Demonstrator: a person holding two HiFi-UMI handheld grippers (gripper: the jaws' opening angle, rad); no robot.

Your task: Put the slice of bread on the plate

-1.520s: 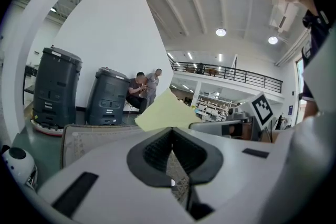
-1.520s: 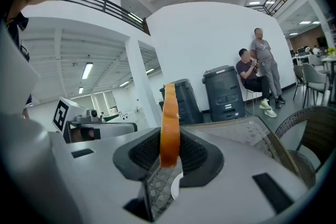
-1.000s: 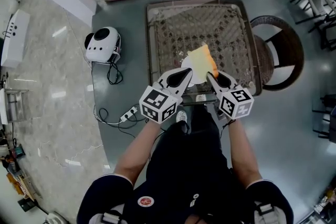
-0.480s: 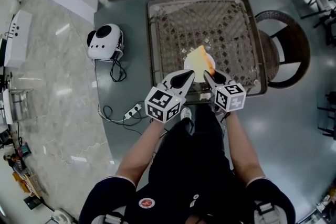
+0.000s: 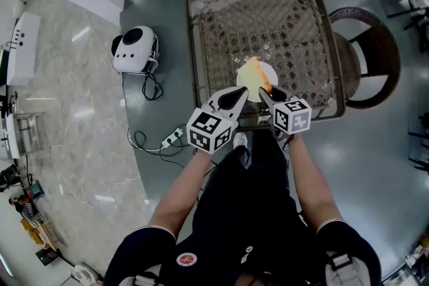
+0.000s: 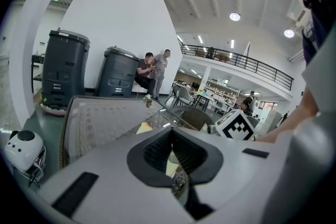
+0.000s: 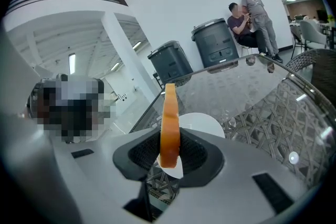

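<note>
Wickerwork under glass makes up the table point(image 5: 201, 43), and over the last second we see both grippers sink toward its six o'clock edge. The left gripper point(image 5: 241, 94), at seven o'clock of the plate, has its jaws pressed together on nothing. The right gripper point(image 5: 265, 92), at five o'clock of it, pinches the slice of bread point(image 5: 253, 72) by its lower end. The white plate point(image 5: 271, 72), mostly covered by the slice a second ago, now shows as a rim round it. We judge the slice is lower and nearly ready to set down, though it is not yet released.

The head view gives us the slice's yellow face over the plate. Only the right gripper view shows the slice standing on edge, orange crust toward us, with the plate beyond at twelve o'clock. We cannot tell whether the two touch. The left gripper view offers just a pale sliver past its closed pads.
</note>
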